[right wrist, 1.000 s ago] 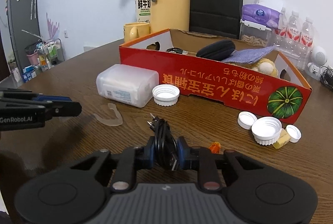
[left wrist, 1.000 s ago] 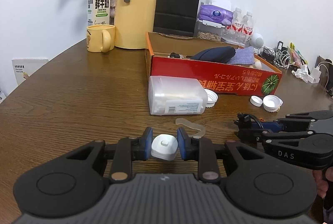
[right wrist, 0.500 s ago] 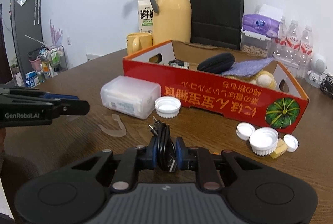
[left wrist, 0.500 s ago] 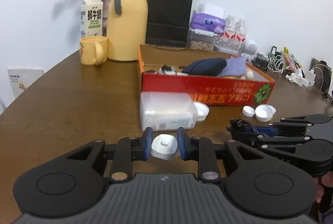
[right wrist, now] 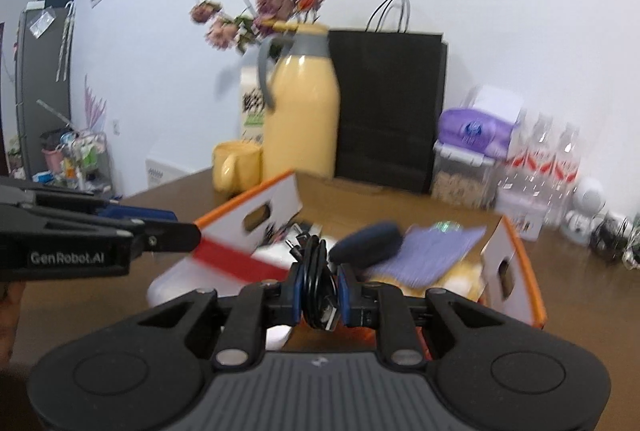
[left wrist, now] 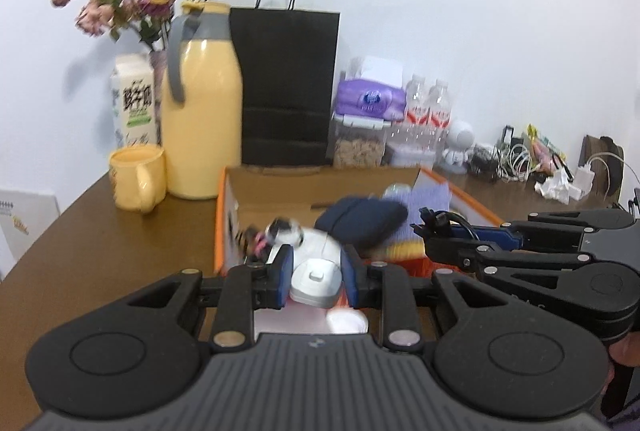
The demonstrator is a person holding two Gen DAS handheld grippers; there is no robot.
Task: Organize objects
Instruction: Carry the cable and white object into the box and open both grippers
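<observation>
My left gripper [left wrist: 317,281] is shut on a small white plug adapter [left wrist: 316,283], held in the air just in front of the red cardboard box [left wrist: 224,215]. My right gripper [right wrist: 319,289] is shut on a coiled black cable [right wrist: 316,271], also raised at the box's near wall [right wrist: 240,263]. The right gripper [left wrist: 430,231] shows at the right edge of the left wrist view, beside the left one. Inside the box lie a dark blue pouch [left wrist: 360,219], a purple cloth [right wrist: 436,251] and small items.
Behind the box stand a yellow jug [left wrist: 200,119], a yellow mug [left wrist: 138,177], a milk carton [left wrist: 134,101], a black paper bag [left wrist: 286,87], flowers, tissues and water bottles [left wrist: 428,107]. A clear plastic container [right wrist: 176,287] and a white cap [left wrist: 346,323] lie on the brown table under the grippers.
Both grippers rose from the tabletop and came closer to the red box, each keeping its grip. The box's inside now shows from above.
</observation>
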